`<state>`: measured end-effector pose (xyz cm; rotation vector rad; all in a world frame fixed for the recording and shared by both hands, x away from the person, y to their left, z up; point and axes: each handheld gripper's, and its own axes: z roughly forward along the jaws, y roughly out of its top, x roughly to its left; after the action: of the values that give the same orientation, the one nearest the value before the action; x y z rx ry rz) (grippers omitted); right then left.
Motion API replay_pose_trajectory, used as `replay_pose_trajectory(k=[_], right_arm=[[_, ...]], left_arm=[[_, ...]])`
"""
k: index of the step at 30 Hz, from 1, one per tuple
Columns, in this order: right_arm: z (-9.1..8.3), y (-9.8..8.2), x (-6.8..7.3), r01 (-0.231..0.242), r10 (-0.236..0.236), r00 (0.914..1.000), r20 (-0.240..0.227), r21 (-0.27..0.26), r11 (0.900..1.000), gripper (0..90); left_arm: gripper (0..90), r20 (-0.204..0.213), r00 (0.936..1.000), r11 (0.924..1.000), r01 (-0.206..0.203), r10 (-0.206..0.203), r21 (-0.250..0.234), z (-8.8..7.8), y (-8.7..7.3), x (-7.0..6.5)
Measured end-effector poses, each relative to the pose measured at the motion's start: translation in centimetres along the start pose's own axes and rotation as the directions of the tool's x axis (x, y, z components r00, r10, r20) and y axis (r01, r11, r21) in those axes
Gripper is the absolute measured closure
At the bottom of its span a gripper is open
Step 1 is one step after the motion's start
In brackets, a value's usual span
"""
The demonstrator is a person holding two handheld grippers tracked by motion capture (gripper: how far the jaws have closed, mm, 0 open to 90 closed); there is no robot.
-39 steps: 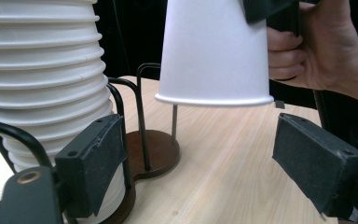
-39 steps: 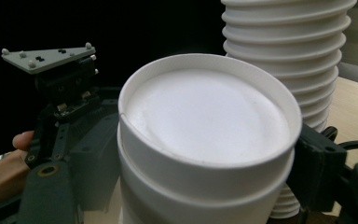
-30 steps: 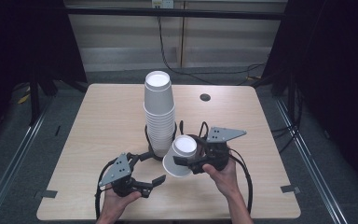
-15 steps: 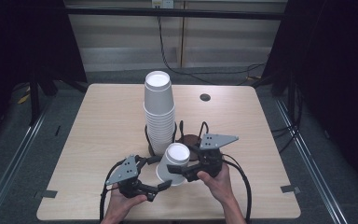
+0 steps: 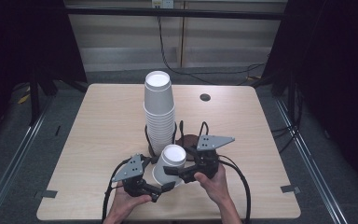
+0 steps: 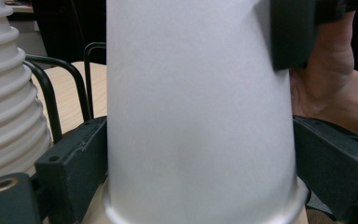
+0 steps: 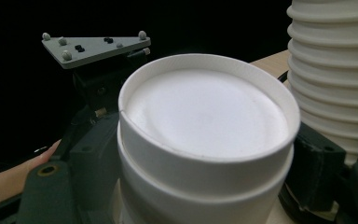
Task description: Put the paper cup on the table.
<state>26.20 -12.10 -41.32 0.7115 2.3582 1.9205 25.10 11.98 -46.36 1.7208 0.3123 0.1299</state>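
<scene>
A tall stack of upturned white paper cups stands mid-table. Just in front of it my right gripper is shut on a white cup, which it holds tilted, base up. In the right gripper view the jaws clamp this cup, and a second cup seems nested inside it. My left gripper sits at the cup's rim. Its jaws have just been opening and now stand on either side of the cup wall without clearly pressing it. The right gripper's pad shows high on the cup.
Black wire loops ring the stack's base, with a dark disc beside them. A round hole lies at the table's back. Tape marks sit near the front corners. The stack stands close to the right gripper.
The right gripper brought the cup slightly down and left, toward the left gripper. The left gripper edged right to the cup's rim, and its jaws went from shut to spread around the cup.
</scene>
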Motion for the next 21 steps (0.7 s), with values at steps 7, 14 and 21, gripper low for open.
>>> replay_pose_trajectory(k=[7,14,21], right_arm=[[0.36,-0.13,0.19,0.002,-0.002,0.9999,-0.013,-0.01,1.0,22.1],[0.24,-0.57,0.13,-0.003,0.003,1.0,-0.009,-0.007,1.0,22.0],[0.34,-0.53,0.06,0.004,-0.004,0.9998,-0.021,-0.011,1.0,19.8]], left_arm=[[10.1,-0.006,0.9998,0.9997,-0.019,0.019,0.014,0.59,0.59,-0.19],[12.6,0.009,0.9999,0.9996,-0.012,0.012,0.023,0.84,0.17,-0.05],[14.8,0.016,0.9998,0.9995,-0.011,0.011,0.03,0.61,0.39,0.1]])
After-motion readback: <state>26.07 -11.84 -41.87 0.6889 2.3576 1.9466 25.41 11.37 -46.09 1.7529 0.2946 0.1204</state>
